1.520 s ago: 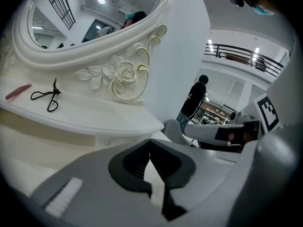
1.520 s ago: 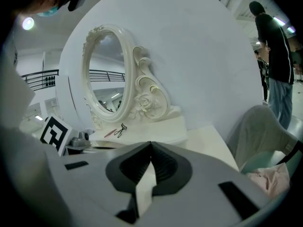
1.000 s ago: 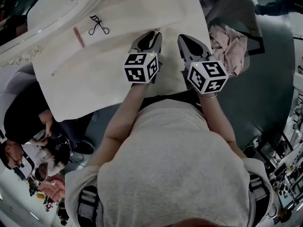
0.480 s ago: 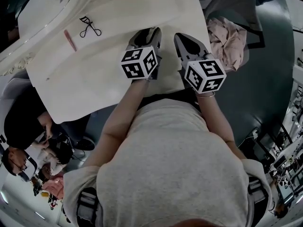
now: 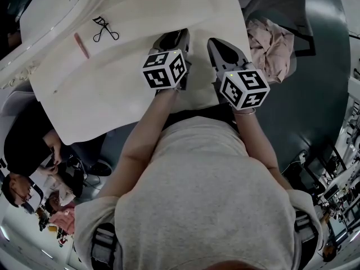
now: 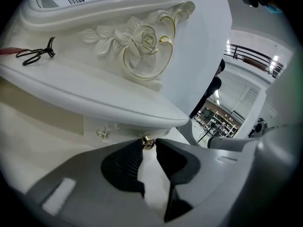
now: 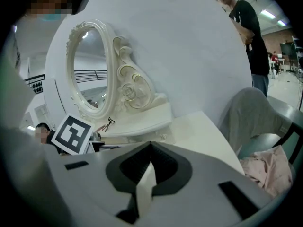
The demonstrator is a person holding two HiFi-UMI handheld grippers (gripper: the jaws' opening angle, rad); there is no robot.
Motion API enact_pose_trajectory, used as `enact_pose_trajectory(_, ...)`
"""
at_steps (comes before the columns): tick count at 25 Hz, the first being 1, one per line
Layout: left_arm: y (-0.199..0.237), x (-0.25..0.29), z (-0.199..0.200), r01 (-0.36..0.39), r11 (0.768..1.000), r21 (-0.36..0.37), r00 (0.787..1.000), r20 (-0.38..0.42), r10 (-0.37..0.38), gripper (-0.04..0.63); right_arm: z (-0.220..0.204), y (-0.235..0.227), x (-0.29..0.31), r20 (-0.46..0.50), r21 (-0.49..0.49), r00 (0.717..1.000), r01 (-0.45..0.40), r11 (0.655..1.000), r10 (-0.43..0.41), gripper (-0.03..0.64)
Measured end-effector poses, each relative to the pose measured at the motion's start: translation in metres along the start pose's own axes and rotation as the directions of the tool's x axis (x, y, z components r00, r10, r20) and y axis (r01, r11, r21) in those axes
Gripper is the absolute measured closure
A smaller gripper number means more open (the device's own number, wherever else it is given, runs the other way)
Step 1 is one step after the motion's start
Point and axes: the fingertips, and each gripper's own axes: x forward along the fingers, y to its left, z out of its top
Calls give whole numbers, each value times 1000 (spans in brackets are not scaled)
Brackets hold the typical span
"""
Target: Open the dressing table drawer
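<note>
Between left gripper jaws, only its view shows a knob.

The head camera looks from above the person steeply down on the top of the dressing table and on both grippers. The camera on the left gripper sits low and very near the table front, so near that a small gold knob stands between the jaw tips, and it faces upward to the carved rose. The camera on the right gripper is further back and faces the mirror at the left and a pink cloth at the near right. All three views share the eyelash curler on the table, and the head view and the right gripper view also share the pink cloth.
</note>
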Motion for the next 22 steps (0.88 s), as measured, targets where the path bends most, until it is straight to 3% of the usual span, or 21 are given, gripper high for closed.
enact_pose_trajectory(22,-19,-24,-31,-36,999,-23,999,23,36,502,-12,8,-31,2,-26,999,-37,999,37,609)
